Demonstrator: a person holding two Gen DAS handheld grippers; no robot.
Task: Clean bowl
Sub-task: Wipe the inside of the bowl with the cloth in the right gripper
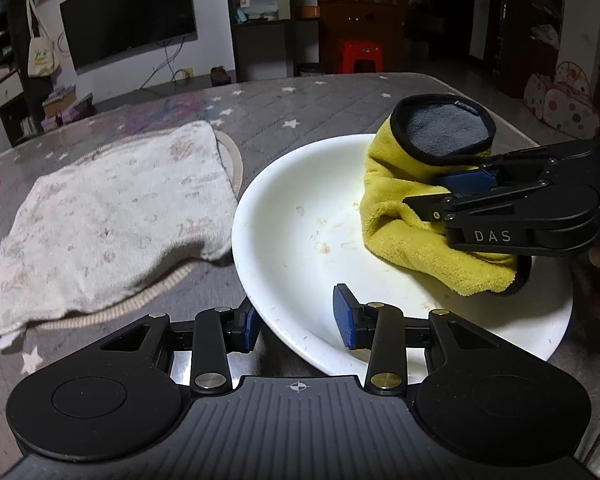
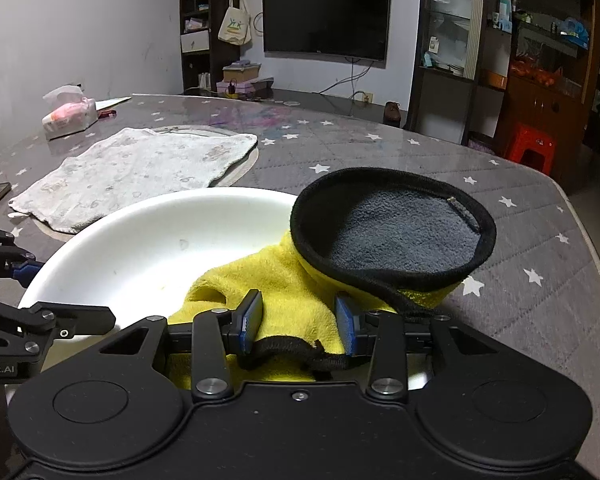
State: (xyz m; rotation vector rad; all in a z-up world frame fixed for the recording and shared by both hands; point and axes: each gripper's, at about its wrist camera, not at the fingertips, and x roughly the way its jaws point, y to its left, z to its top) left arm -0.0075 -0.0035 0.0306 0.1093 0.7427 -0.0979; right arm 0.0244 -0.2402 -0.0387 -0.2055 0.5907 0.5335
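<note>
A grey table (image 2: 520,216) with a white star pattern fills both views, and on it lies a flat, worn pale towel (image 1: 112,216), well apart from the grippers and just beside a wide, shallow white bowl (image 1: 300,248). The bowl sits on the table near the person's edge, and its inside shows small brownish smears and crumbs across the middle, so it is not clean at this moment. Inside the bowl, on its right half, rests a bunched yellow cloth (image 1: 404,216) with a grey lining and black trim, its round open end standing up above the rim. The right gripper (image 2: 298,326) reaches into the bowl, and its blue pads press into the cloth from either side, fairly wide apart with a fold of yellow fabric and a black cord bunched between them; it appears to hold the cloth. The left gripper (image 1: 300,322) has its two fingers set astride the bowl's near rim, one outside and one inside, with a gap showing beside each pad; whether it truly clamps the rim cannot be told. Judging from this, wiping seems to be the step in hand: the next move likely calls for sweeping the cloth across the soiled centre while the bowl is kept steady.
</note>
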